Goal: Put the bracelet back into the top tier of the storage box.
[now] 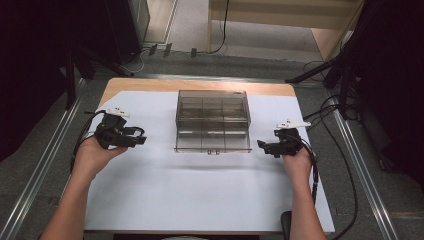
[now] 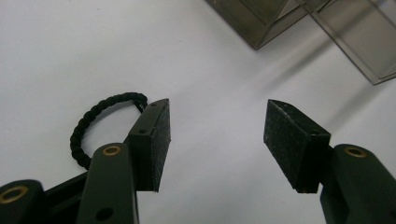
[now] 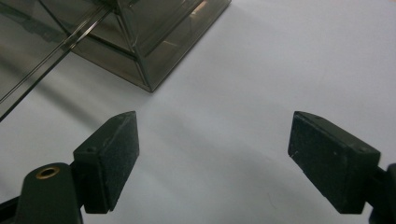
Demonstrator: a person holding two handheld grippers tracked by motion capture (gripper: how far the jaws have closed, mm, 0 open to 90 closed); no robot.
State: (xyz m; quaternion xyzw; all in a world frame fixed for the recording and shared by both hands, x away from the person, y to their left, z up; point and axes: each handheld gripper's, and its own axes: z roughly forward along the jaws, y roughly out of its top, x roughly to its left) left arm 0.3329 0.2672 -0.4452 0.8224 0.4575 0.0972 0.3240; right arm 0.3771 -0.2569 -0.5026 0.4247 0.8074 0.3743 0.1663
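Observation:
A smoky see-through compartment box (image 1: 212, 112) stands at the table's middle, its lid (image 1: 212, 141) folded open toward me. My left gripper (image 1: 141, 139) hovers left of the box, jaws open and empty. In the left gripper view (image 2: 217, 112) a black braided hair tie (image 2: 100, 112) lies on the white sheet just outside the left jaw, partly hidden behind it; the box corner (image 2: 261, 21) is at the top. My right gripper (image 1: 261, 144) is held right of the box, open with nothing in it (image 3: 212, 123). Its view takes in a box corner (image 3: 154, 46) and the lid (image 3: 37, 56).
A white sheet (image 1: 200, 190) covers most of the wooden table (image 1: 150, 84). Metal rails (image 1: 45, 160) run along both sides of the table. Black stands and cables (image 1: 330, 107) sit at the right and back.

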